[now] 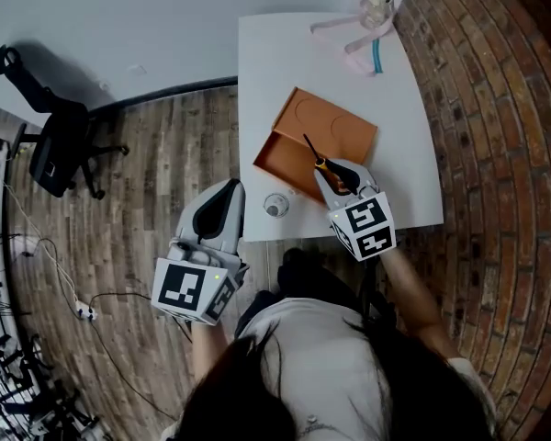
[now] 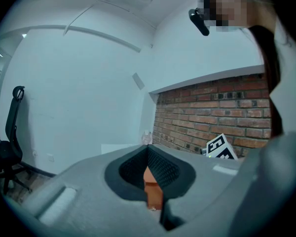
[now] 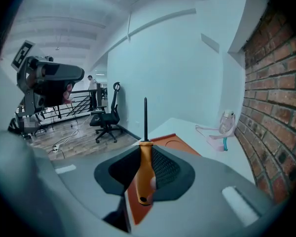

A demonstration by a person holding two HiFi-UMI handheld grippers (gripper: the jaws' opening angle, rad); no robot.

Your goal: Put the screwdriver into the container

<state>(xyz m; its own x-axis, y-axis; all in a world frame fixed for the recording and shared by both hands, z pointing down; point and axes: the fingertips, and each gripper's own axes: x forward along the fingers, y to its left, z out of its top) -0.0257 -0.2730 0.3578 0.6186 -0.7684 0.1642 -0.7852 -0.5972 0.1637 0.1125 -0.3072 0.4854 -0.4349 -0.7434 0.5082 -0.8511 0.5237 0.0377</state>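
nearest your body, your left gripper (image 1: 228,191) hung off the table's near edge over the wooden floor (image 1: 147,173), its jaws drawn together on nothing. a sliver of orange showed through the slit between them, and you could not tell for sure what it was. your right gripper (image 1: 335,175) sat just beyond, over the near edge of the table (image 1: 404,154), its jaws clamped on the screwdriver (image 3: 145,167). both grippers bore bold black-and-white square patterns on their cube faces, blocky codes and not letters. the screwdriver had a smooth orange handle, held between the ribbed dark pads, and a thin dark shaft. the shaft pointed away from you over the near part of the container (image 1: 335,122). whether its tip touched the container you could not tell. the container was a flat orange tray lying askew on the white table, with a round recess pressed into its far half. a small round object (image 1: 275,205) lay near the table's front edge, just beside the container's corner. at the far end stood a small pale bottle (image 1: 376,7) with pink straps (image 1: 344,28) and a teal piece (image 1: 378,55). a brick wall (image 1: 496,108) ran along your right, and a black office chair (image 1: 60,145) stood well off to the left.
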